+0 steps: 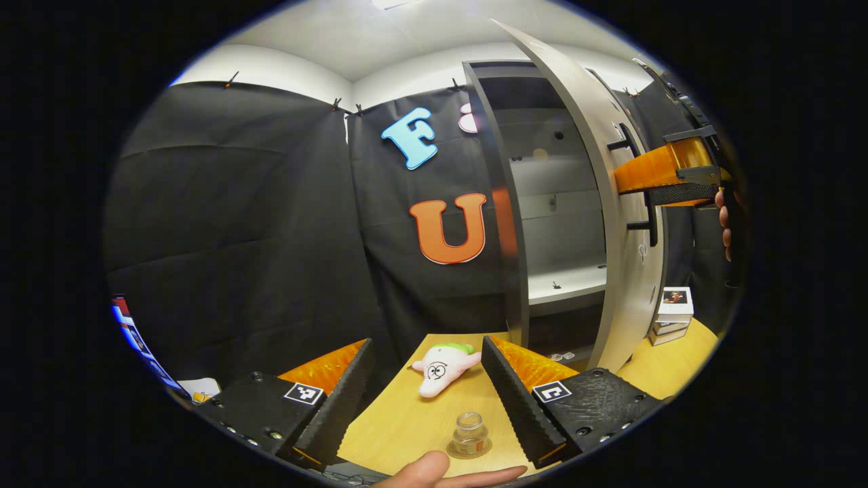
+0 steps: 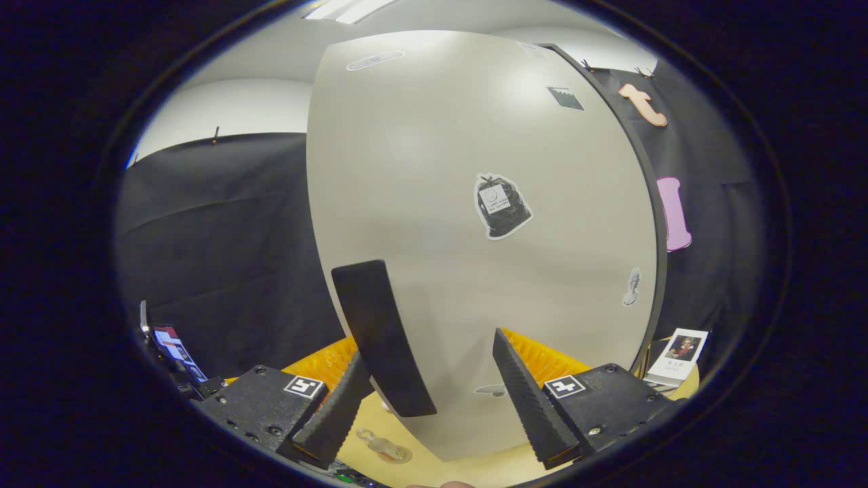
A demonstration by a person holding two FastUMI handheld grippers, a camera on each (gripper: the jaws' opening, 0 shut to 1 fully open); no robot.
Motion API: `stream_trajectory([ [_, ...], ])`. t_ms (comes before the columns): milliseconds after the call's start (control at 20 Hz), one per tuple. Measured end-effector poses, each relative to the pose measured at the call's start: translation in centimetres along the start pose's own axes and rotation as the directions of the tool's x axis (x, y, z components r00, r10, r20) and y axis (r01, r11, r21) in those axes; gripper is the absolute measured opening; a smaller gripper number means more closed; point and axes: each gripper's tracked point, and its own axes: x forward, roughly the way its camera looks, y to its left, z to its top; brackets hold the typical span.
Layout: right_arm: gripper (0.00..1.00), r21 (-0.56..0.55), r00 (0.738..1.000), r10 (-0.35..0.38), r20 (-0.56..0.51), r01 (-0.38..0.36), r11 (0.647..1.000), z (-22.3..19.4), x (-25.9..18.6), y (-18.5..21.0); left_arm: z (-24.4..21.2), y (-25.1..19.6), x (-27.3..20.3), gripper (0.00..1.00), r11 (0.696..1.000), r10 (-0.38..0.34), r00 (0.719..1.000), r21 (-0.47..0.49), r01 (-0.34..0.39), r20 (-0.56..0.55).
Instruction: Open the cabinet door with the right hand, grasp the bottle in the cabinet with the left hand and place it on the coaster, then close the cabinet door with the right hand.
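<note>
Since the bottle (image 1: 469,434) already stands on the coaster (image 1: 468,450) on the desk (image 1: 407,420), low in the centre of the left gripper view, the fetching part of the task looks finished. The left gripper (image 1: 427,400) hangs just above it with its fingers spread wide and nothing between them, the bottle sitting in the gap but untouched. A hand (image 1: 447,474) shows at the very bottom edge. Just past the bottle, a small plush toy (image 1: 442,367) lies on the desk.

Farther back, right of centre, the cabinet (image 1: 556,224) stands open, its shelf (image 1: 566,285) bare, and the cabinet door (image 1: 597,203) swings out toward the right. At the right edge of that frame the right gripper (image 1: 668,183) is at the door handle (image 1: 641,196).

In the right gripper view, the door's pale face (image 2: 475,237) takes up the middle of the frame, and the dark handle (image 2: 380,339) stands between the right gripper's (image 2: 430,393) widely parted fingers; whether they press on it I cannot tell. What remains, by my reading, is closing the door.
</note>
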Motion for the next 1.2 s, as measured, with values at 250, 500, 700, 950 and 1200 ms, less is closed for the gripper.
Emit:
stream_trajectory([
  [250,1.0,-0.094,0.999,-0.012,0.036,0.015,0.995,0.6,1.3,0.6,-0.9,1.4,0.0,0.96,0.998,0.063,0.998,0.005,-0.063,-0.025],
  [500,1.0,-0.126,0.999,-0.022,0.048,0.027,0.992,0.4,3.0,0.6,-1.9,2.3,-0.8,0.96,0.995,0.096,0.994,0.027,-0.095,-0.048],
  [700,1.0,-0.161,0.999,-0.025,0.041,0.031,0.987,0.4,4.0,0.6,-1.5,1.9,-0.9,0.96,0.994,0.1,0.994,0.038,-0.098,-0.043],
  [950,1.0,-0.213,0.998,-0.064,-0.002,0.062,0.975,-0.8,4.9,0.4,-1.6,1.0,-1.5,0.96,0.993,0.094,0.995,0.073,-0.091,-0.034],
  [1200,1.0,-0.286,0.993,-0.116,-0.002,0.11,0.952,-1.9,3.7,0.2,-2.0,0.3,-1.6,0.96,0.994,0.057,0.997,0.097,-0.052,-0.045],
])
